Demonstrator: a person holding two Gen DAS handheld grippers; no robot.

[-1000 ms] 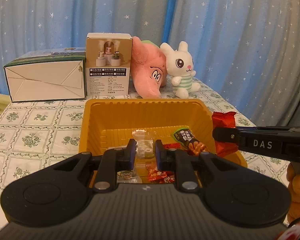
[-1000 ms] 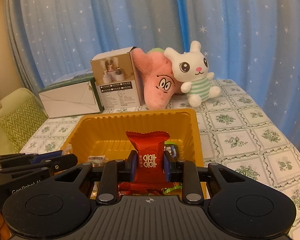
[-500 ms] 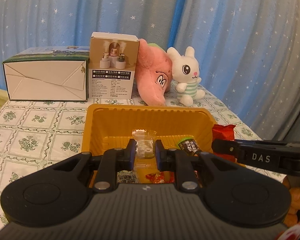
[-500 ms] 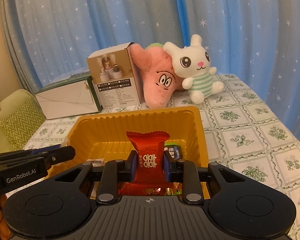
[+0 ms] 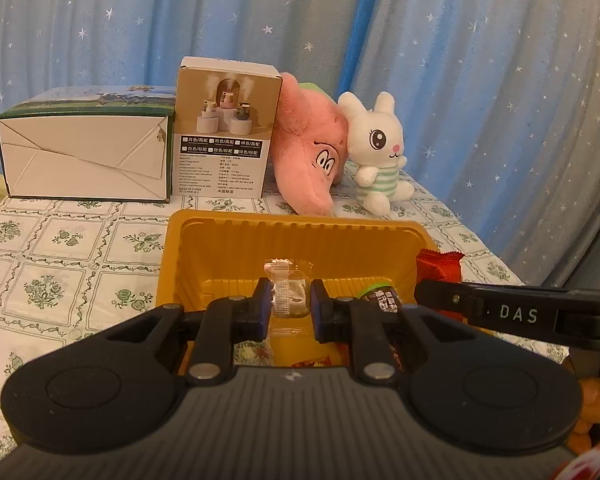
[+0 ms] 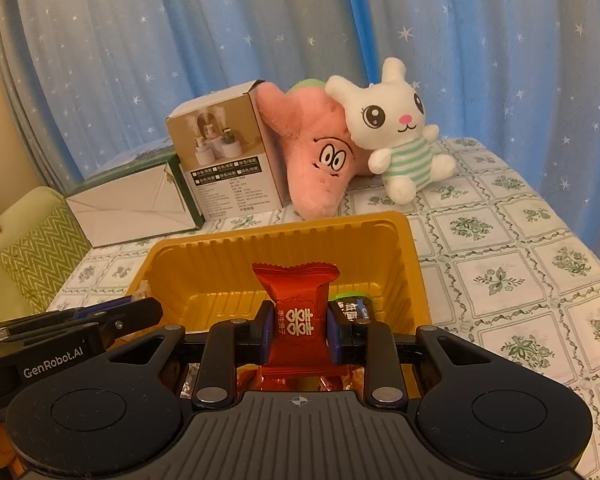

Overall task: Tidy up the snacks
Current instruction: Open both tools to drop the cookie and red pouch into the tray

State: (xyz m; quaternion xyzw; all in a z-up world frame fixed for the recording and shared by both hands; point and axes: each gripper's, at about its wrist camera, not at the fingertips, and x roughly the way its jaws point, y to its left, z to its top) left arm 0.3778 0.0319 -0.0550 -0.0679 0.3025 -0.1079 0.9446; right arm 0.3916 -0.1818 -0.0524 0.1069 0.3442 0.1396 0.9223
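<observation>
A yellow plastic tray (image 5: 292,228) (image 6: 204,264) sits on the tablecloth and holds several wrapped snacks. My left gripper (image 5: 290,300) is shut on a clear-wrapped candy (image 5: 286,288), held above the tray's near part. My right gripper (image 6: 296,322) is shut on a red wrapped candy (image 6: 298,300) above the tray's near right side. The red candy (image 5: 440,266) and the right gripper's finger also show in the left wrist view. A green and black snack tube (image 5: 380,296) (image 6: 352,306) lies in the tray.
At the table's back stand a flat white and green box (image 5: 84,152), a brown product box (image 5: 224,128) (image 6: 224,160), a pink plush (image 5: 312,156) (image 6: 320,152) and a white bunny plush (image 5: 380,152) (image 6: 396,128). A green cushion (image 6: 40,256) lies left.
Both grippers have risen and tilted up a little while holding their candies; the tray now sits lower in both views.
</observation>
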